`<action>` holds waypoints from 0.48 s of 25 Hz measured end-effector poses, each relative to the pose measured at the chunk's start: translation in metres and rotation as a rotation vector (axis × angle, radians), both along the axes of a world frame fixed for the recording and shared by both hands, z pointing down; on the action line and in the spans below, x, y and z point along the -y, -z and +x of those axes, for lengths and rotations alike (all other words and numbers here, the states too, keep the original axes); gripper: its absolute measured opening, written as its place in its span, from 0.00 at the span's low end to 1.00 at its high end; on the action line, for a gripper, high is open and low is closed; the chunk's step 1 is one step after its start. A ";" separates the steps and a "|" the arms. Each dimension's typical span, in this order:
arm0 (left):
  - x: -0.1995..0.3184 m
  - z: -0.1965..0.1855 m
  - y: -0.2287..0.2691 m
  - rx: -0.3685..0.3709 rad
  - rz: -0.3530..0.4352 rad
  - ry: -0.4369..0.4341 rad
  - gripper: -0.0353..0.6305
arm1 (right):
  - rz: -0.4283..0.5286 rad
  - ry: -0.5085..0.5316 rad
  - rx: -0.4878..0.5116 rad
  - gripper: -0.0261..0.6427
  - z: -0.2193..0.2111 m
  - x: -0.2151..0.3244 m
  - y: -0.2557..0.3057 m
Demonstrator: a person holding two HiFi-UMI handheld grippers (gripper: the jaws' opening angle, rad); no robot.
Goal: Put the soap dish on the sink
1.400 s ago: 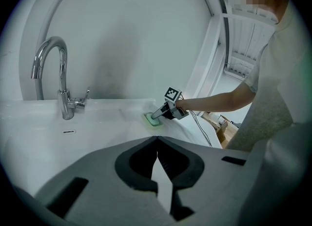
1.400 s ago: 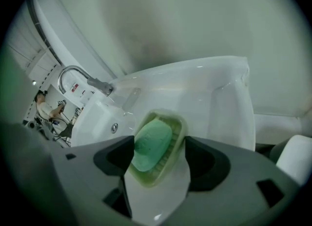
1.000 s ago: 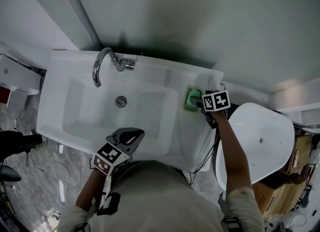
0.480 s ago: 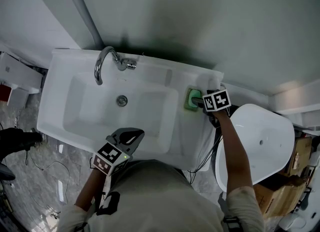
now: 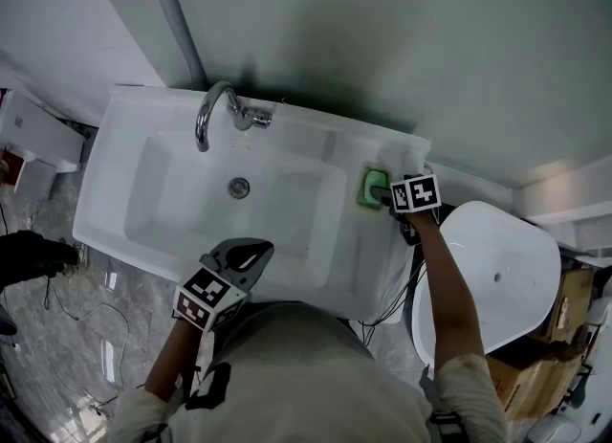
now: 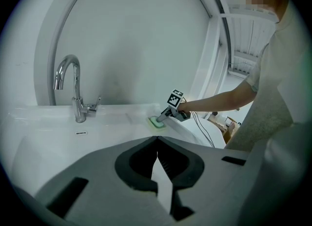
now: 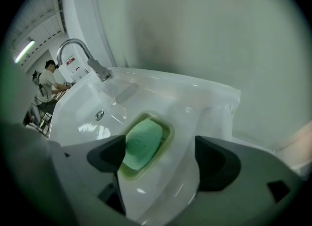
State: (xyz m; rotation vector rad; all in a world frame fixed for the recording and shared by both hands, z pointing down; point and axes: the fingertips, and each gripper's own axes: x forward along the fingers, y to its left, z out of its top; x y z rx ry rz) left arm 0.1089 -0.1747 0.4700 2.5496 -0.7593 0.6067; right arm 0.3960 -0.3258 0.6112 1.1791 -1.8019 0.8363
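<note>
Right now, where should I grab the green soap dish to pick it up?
Probably pinch the soap dish across its narrow width, on the raised rim, coming straight down from above. It lies flat on the sink ledge, and the soap fills its middle, so only the outer edges are free.

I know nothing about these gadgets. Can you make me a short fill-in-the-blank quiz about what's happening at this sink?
1. The soap in the soap dish is ____ in colour.
2. Seen from the person, the soap dish rests on the sink ledge to the ____ of the basin.
3. The left tool has its jaws ____, with nothing between them.
Missing words: green; right; shut.
Note: the right tool has just been opening its jaws. They stand wide apart with the soap dish between them, unpinched.
</note>
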 end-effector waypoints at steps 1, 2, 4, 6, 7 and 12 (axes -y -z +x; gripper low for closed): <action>-0.002 -0.002 0.001 -0.002 0.003 0.004 0.08 | -0.005 -0.017 -0.002 0.72 0.003 -0.002 0.000; -0.004 -0.004 0.003 -0.002 0.006 0.008 0.08 | -0.001 -0.031 -0.006 0.74 0.007 -0.004 0.002; -0.009 -0.009 0.005 0.000 0.000 0.017 0.08 | 0.045 -0.057 -0.006 0.74 0.011 -0.004 0.011; -0.012 -0.015 0.006 0.002 -0.011 0.027 0.08 | 0.101 -0.090 0.025 0.74 0.010 -0.003 0.025; -0.012 -0.017 0.007 -0.001 -0.008 0.032 0.08 | 0.121 -0.106 0.050 0.74 0.008 -0.003 0.032; -0.008 -0.033 0.013 -0.005 0.046 0.066 0.08 | 0.184 -0.151 0.216 0.74 -0.019 -0.010 0.068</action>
